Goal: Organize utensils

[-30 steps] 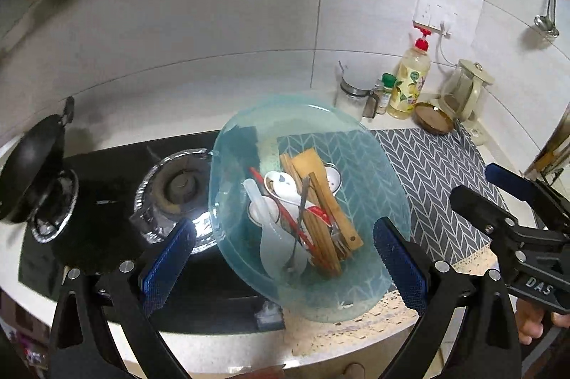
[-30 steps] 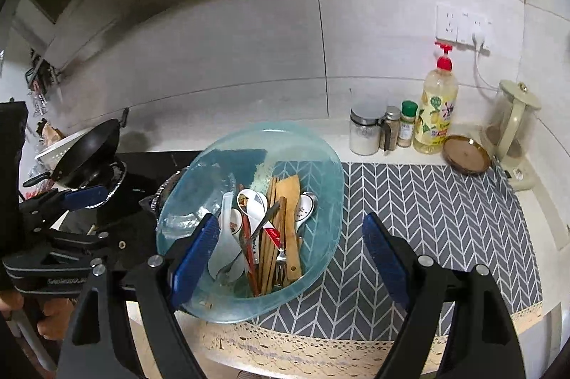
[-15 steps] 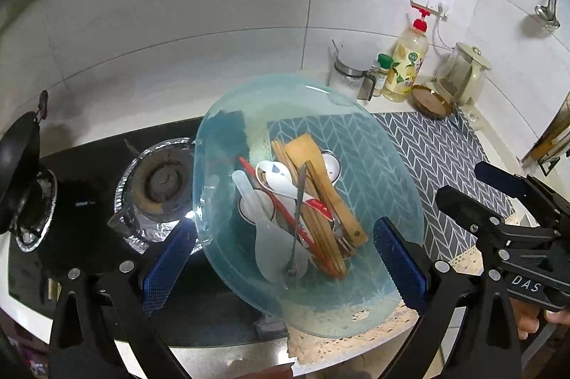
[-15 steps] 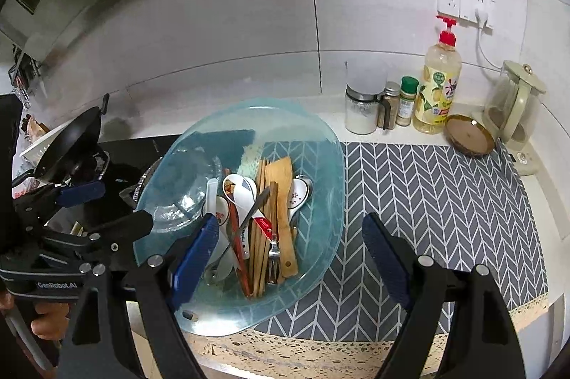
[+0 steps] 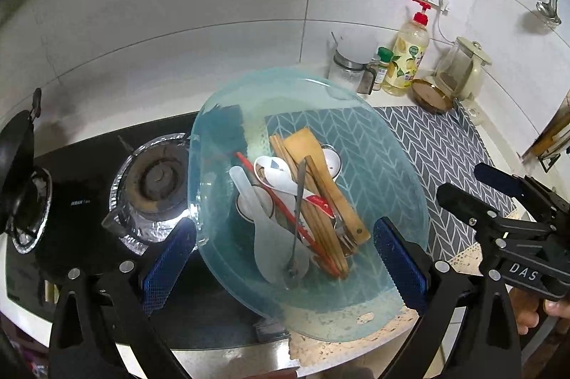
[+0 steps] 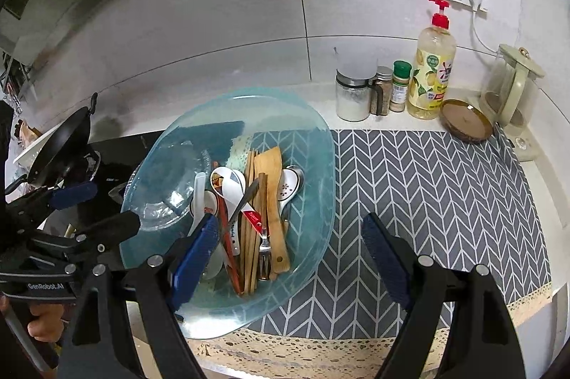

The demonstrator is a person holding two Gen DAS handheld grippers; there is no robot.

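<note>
A pale bench point(image 6: 320, 101) runs under a white tiled wall point(image 6: 213, 22), with a grey herringbone mat point(image 6: 427, 186) over its right part and a black gas hob point(image 5: 89, 201) at its left end. A translucent blue dish point(image 6: 313, 236) sits half on the mat's left edge, half over the hob, holding the utensils point(image 6: 263, 208): wooden spatula, chopsticks, ceramic spoons, a fork. Along the back edge stand a jar point(image 6: 352, 97), spice shakers point(image 6: 400, 87), a soap bottle point(image 6: 431, 69) and a kettle point(image 6: 513, 87). A black pan point(image 6: 60, 147) rests on the far-left burner. The left gripper point(image 5: 285, 258) and right gripper point(image 6: 288, 247) hover over the dish, fingers spread wide, grasping nothing.
</note>
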